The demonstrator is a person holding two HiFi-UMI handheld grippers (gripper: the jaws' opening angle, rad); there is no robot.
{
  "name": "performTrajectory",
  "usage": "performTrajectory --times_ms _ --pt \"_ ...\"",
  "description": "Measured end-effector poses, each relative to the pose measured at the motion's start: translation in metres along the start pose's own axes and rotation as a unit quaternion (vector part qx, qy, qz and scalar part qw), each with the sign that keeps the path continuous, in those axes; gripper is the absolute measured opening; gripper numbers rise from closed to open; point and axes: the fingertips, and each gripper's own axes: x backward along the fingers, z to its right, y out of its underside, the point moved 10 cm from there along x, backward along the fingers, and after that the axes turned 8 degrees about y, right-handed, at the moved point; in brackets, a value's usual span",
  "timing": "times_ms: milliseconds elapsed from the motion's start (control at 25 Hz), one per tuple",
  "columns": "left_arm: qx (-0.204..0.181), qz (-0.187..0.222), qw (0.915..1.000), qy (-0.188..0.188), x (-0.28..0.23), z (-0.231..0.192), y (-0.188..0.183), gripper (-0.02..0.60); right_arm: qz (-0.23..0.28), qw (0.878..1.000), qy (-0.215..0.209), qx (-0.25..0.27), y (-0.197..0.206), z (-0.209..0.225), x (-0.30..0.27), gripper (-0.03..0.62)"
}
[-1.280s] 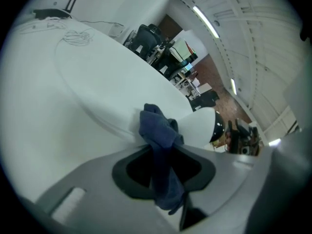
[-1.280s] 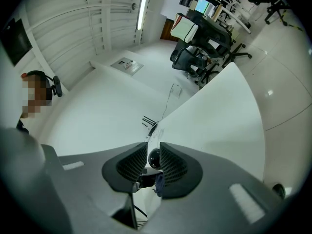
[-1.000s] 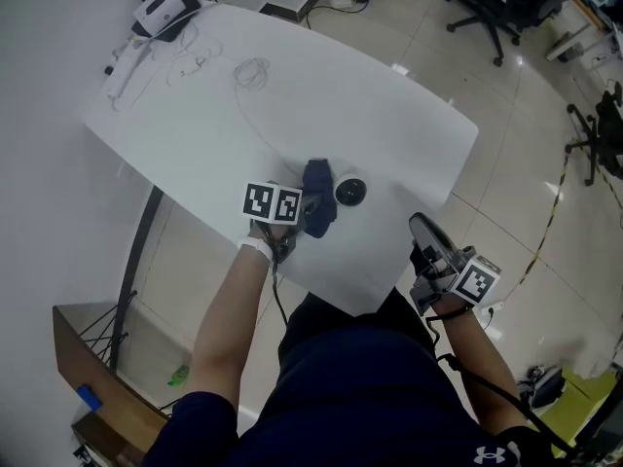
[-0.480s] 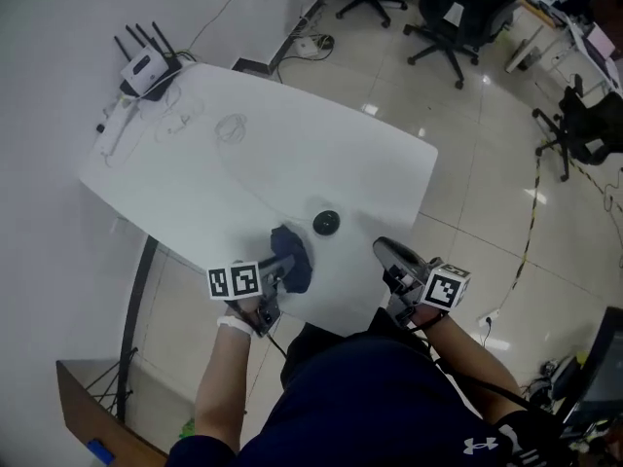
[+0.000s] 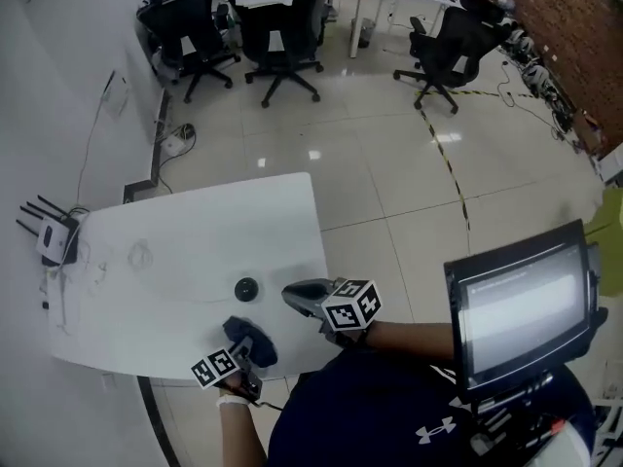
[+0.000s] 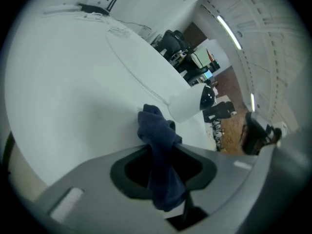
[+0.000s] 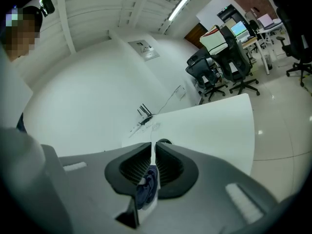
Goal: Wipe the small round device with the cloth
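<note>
The small round black device (image 5: pixel 246 287) lies on the white table (image 5: pixel 195 232); in the right gripper view the device (image 7: pixel 164 142) sits just beyond the jaw tips. A dark blue cloth (image 5: pixel 251 343) bunches near the table's front edge, short of the device. My left gripper (image 5: pixel 238 363) is shut on the cloth (image 6: pixel 156 130), which sticks up out of the jaws; the jaws have just been opening a little with the cloth between them. My right gripper (image 5: pixel 290 291) hovers right of the device. Its jaws have just been closing and stand shut (image 7: pixel 153 147) with nothing between them.
A router with antennas (image 5: pixel 54 236) and loose cables (image 5: pixel 136 256) lie at the table's far left. Office chairs (image 5: pixel 282 37) stand on the tiled floor beyond. A monitor (image 5: pixel 526 309) stands close at the right.
The left gripper drew the cloth back from the device toward the table's near edge. The right gripper came in over the table beside the device and closed. The head view swung round.
</note>
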Motion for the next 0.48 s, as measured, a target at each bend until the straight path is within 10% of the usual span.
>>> performTrajectory --times_ms 240,480 --pt "-0.121 -0.030 0.9898 -0.069 -0.005 0.018 0.004 0.169 0.008 1.000 0.008 -0.006 0.011 -0.004 0.014 0.034" --pt "-0.164 -0.025 0.9825 -0.086 -0.014 0.054 0.030 0.174 -0.001 1.000 0.007 -0.010 0.012 -0.003 0.053 0.034"
